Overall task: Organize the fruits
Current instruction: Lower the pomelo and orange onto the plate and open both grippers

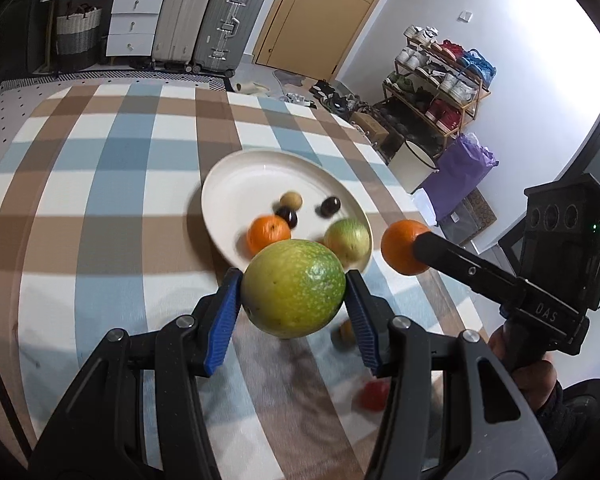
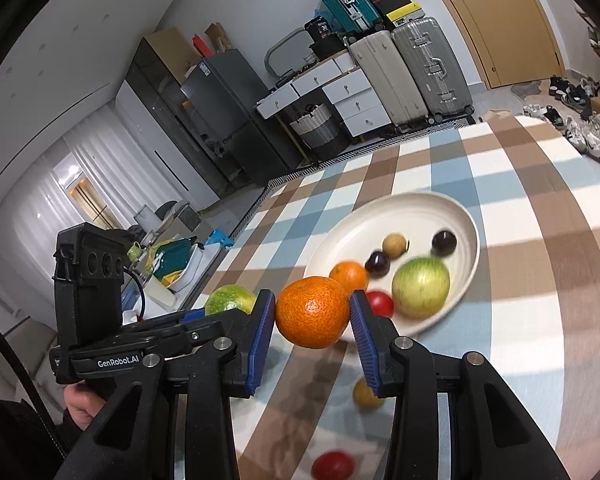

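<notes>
My left gripper is shut on a large green fruit, held above the checked tablecloth just short of the white plate. My right gripper is shut on an orange, also in the air near the plate; in the left wrist view that orange shows at the tip of the right gripper. On the plate lie an orange, a green fruit, two dark round fruits and a small tan fruit.
Loose on the cloth near me lie a red fruit, a small tan fruit and another red fruit by the plate's rim. The table's far edge drops to a floor with suitcases, drawers and a shoe rack.
</notes>
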`<state>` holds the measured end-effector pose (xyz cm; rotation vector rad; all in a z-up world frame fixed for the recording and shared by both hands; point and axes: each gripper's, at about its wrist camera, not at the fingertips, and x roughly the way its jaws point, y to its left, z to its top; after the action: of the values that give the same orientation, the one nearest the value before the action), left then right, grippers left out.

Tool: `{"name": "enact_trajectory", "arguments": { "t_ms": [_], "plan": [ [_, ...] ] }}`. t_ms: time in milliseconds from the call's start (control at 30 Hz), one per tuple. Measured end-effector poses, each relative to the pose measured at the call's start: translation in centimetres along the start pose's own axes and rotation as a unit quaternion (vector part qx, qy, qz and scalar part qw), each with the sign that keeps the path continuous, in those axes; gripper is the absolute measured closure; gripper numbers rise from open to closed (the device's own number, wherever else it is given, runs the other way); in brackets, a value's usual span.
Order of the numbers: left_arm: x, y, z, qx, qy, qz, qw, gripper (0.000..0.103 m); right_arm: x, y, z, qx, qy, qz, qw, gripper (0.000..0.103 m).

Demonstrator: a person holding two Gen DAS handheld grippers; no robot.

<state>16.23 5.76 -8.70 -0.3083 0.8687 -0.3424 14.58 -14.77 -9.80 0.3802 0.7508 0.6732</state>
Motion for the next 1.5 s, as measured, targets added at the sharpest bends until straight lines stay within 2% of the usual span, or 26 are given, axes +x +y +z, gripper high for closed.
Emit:
{"name": "enact_trajectory", "arguments": {
  "t_ms": [333, 533, 933, 1167, 1500],
  "plan": [
    [3.3, 1.1, 5.1, 0.005, 0.011, 0.013, 0.9999, 0.054, 3.0, -1.2, 4.5, -0.002, 0.005, 0.000, 1.000, 0.064],
    [5.4, 1.8, 6.8, 0.004, 0.015, 0.009, 0.9998, 0.054, 5.4, -1.7, 6.2, 0.005, 0.017, -0.011, 1.000, 0.064],
    [9.8, 3.6, 8.1, -0.007, 0.037, 0.006, 0.9993, 0.054, 9.6, -3.0, 7.6, 0.023, 0.031, -0.040, 0.998, 0.064],
    [11.8, 3.9, 7.9, -0.008, 0.050, 0.003, 0.9987, 0.054, 11.1, -3.9, 7.3, 0.027, 0.047, -0.050, 0.997, 0.064],
    [13.5, 4.2, 8.2, -0.010, 0.057, 0.005, 0.9983, 0.054, 12.2, -4.9, 7.0, 0.035, 0.044, -0.067, 0.996, 0.063]
  ]
}}
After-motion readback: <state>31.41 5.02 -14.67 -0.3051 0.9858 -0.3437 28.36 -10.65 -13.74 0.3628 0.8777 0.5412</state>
